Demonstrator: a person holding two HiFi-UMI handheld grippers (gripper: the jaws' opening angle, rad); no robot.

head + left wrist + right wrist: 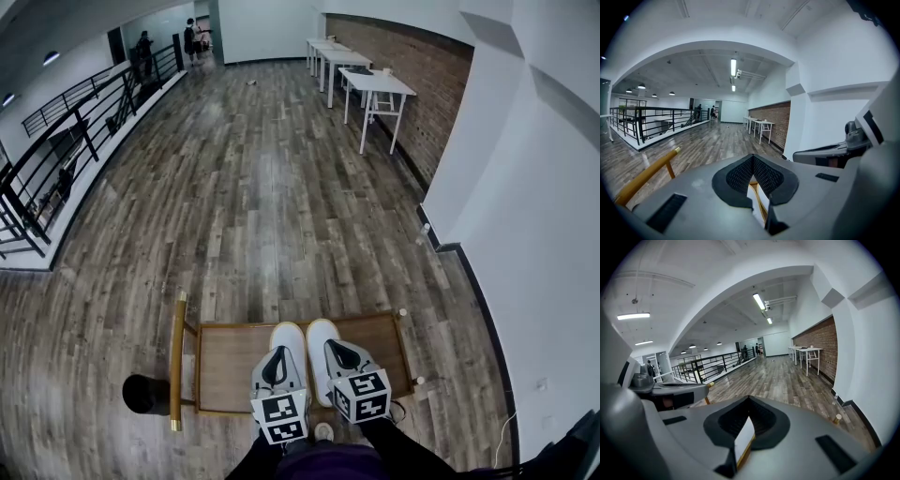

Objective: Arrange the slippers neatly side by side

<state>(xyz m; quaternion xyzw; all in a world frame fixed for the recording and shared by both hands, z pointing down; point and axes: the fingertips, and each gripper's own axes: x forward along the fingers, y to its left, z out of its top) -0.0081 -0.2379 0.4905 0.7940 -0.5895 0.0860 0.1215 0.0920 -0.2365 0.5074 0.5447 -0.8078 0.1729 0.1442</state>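
Two white slippers lie side by side, toes pointing away from me, on a wooden seat. My left gripper sits over the heel end of the left slipper, and my right gripper over that of the right slipper. In the left gripper view the black pads meet at their tips, with a sliver of white slipper showing in the gap below. In the right gripper view the pads also meet, with white slipper below. Whether either pinches the fabric is hidden.
The seat has a gold-coloured rail on its left, and a black round object stands beside it. White tables line a brick wall at the far right. A black railing runs along the left. A white wall is close on the right.
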